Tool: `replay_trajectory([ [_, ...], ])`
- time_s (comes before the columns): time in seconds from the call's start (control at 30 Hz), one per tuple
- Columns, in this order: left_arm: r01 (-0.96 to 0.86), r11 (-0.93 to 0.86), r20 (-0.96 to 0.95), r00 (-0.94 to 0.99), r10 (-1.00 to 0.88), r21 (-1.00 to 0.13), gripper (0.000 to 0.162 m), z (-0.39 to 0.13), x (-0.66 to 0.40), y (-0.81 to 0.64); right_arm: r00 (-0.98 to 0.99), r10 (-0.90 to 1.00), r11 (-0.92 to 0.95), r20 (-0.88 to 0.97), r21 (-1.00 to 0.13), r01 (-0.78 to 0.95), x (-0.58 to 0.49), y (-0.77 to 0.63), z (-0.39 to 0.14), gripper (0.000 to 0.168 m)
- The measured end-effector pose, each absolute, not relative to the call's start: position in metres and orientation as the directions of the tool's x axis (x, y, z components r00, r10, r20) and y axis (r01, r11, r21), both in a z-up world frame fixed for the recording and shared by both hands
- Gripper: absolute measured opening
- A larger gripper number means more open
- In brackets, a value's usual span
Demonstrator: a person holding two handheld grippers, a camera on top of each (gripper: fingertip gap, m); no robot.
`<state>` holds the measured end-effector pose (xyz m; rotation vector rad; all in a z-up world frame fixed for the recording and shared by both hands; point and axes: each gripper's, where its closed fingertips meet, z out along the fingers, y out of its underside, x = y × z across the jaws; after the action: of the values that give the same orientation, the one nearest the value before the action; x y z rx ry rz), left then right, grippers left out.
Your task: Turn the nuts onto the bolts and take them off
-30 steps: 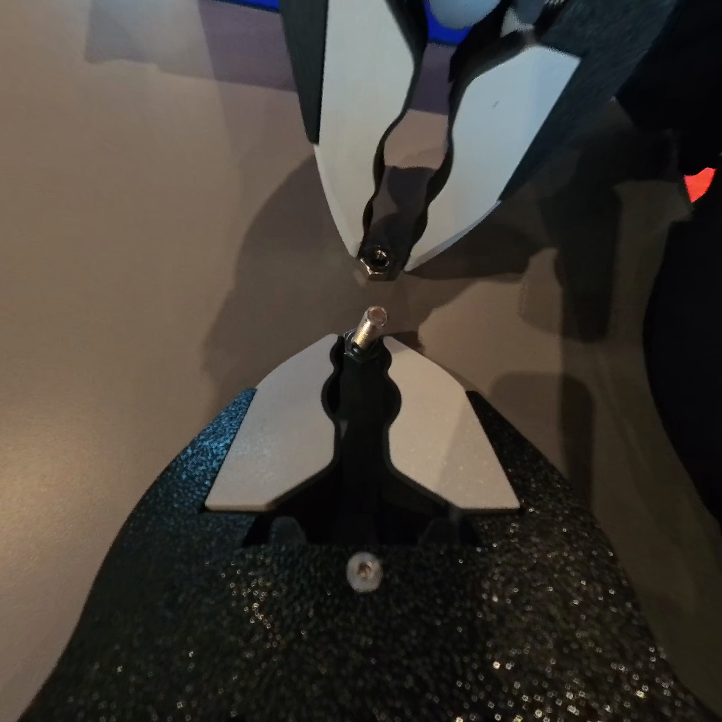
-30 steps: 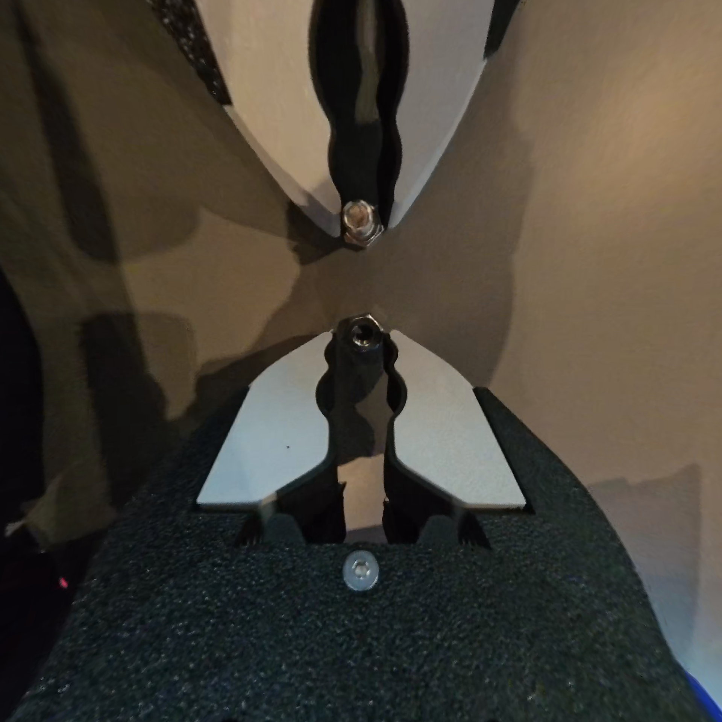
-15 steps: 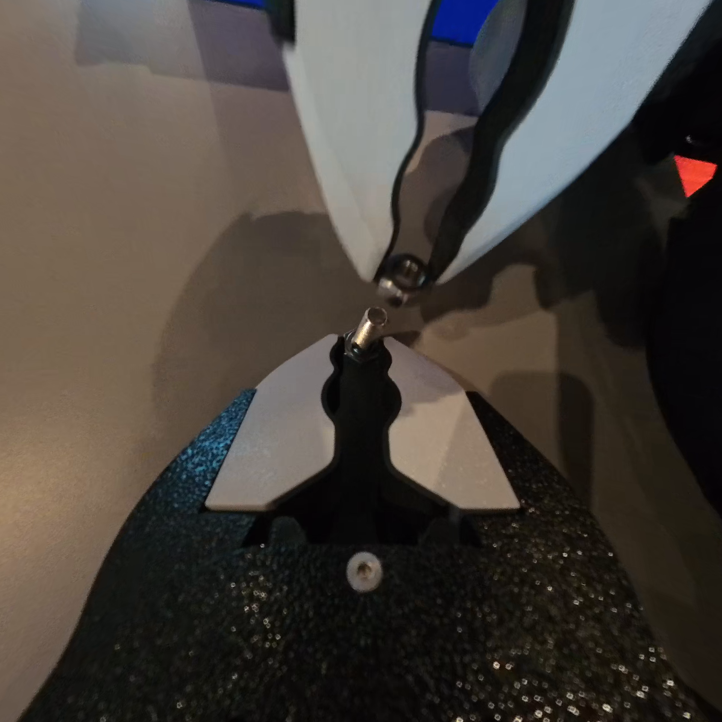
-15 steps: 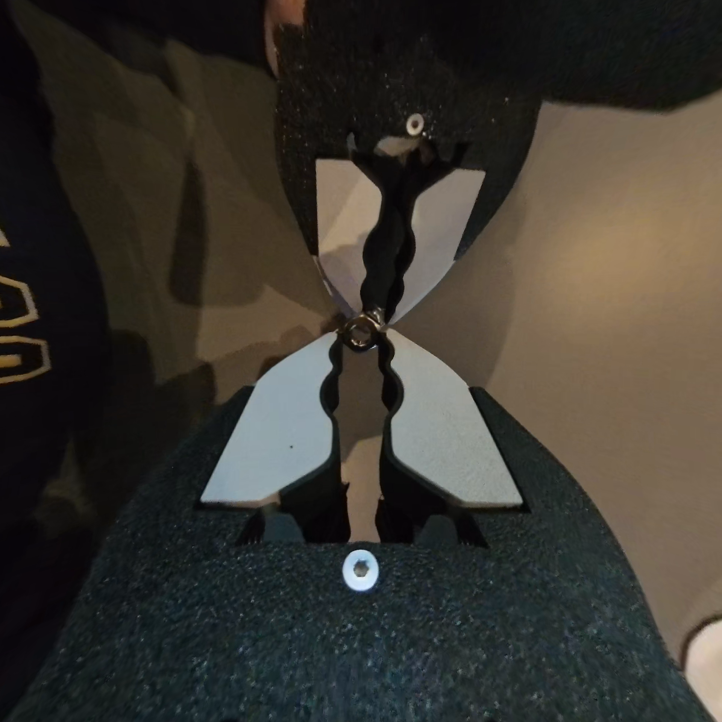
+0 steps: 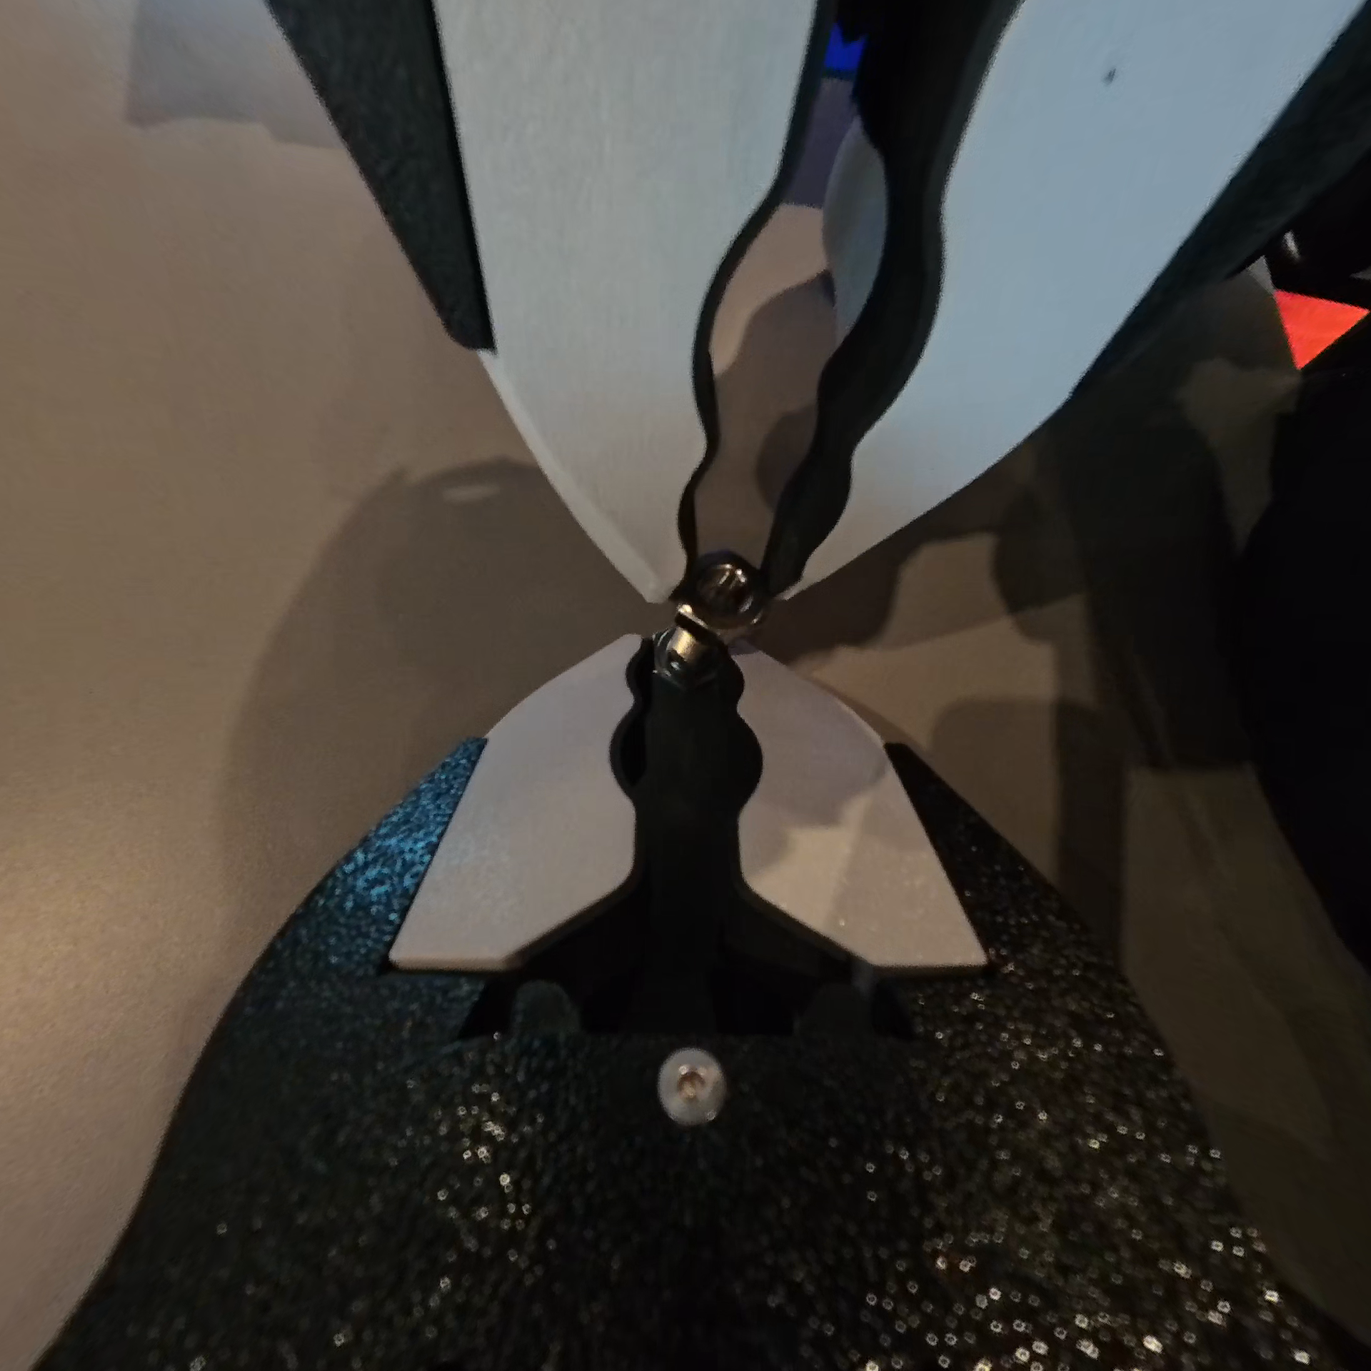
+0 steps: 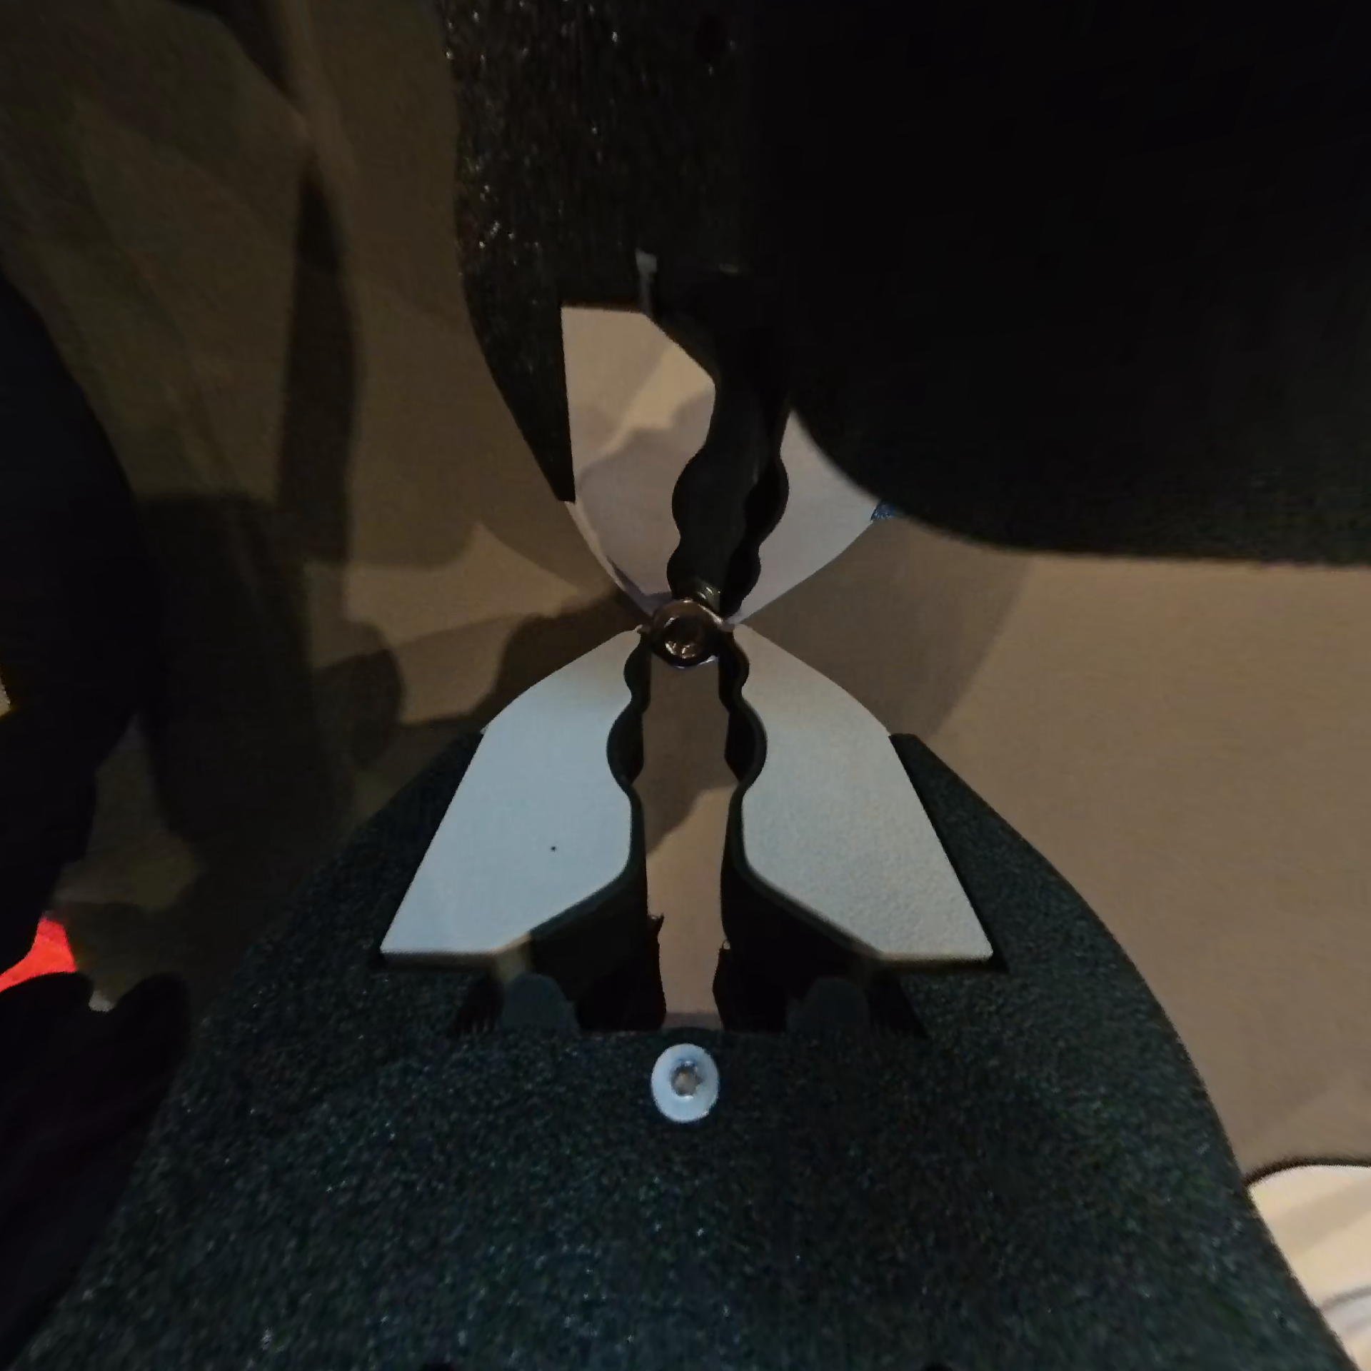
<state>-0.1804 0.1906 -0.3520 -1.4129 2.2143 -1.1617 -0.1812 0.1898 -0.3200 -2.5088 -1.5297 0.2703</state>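
Observation:
My left gripper [image 5: 686, 668] is shut on a small steel bolt [image 5: 679, 644] whose shank points forward out of the fingertips. My right gripper [image 6: 682, 653] is shut on a steel hex nut [image 6: 681, 636]. The two grippers face each other tip to tip. In the left wrist view the right gripper's fingers [image 5: 608, 297] fill the top, and the nut [image 5: 723, 590] sits over the end of the bolt. In the right wrist view the left gripper's fingers [image 6: 630, 475] come down from above and meet the nut; the bolt is hidden behind it.
A plain beige table [image 5: 185, 519] lies under both grippers, crossed by their shadows. A red patch [image 5: 1328, 334] shows at the right edge of the left view and a dark sleeve [image 6: 67, 668] at the left of the right view. My two grippers' fingertips are within a few centimetres of each other.
The grippers have closed the gap between them. One second ago the nut and the bolt end were apart; now the nut sits on the bolt's tip.

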Motion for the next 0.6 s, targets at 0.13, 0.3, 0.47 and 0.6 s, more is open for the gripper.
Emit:
replay_trajectory([
  [0.13, -0.637, 0.204, 0.185, -0.489, -0.853, -0.743, 0.016, -0.352, -0.1803, 0.1905, 0.456, 0.889, -0.452, -0.046, -0.249, 0.857, -0.1808, 0.1894, -0.3201, 0.018],
  [0.3, -0.637, 0.204, 0.185, -0.489, -0.853, -0.743, 0.016, -0.3519, -0.1802, 0.1904, 0.46, 0.886, -0.457, -0.048, -0.254, 0.853, -0.1814, 0.1897, -0.3201, 0.018],
  [0.47, -0.637, 0.204, 0.185, -0.489, -0.853, -0.743, 0.016, -0.3519, -0.1802, 0.1903, 0.472, 0.881, -0.464, -0.04, -0.265, 0.845, -0.1808, 0.1907, -0.3202, 0.021],
  [0.6, -0.637, 0.205, 0.184, -0.489, -0.853, -0.744, 0.016, -0.3518, -0.1802, 0.1903, 0.539, 0.842, -0.51, -0.005, -0.334, 0.793, -0.1754, 0.1929, -0.3173, 0.033],
])
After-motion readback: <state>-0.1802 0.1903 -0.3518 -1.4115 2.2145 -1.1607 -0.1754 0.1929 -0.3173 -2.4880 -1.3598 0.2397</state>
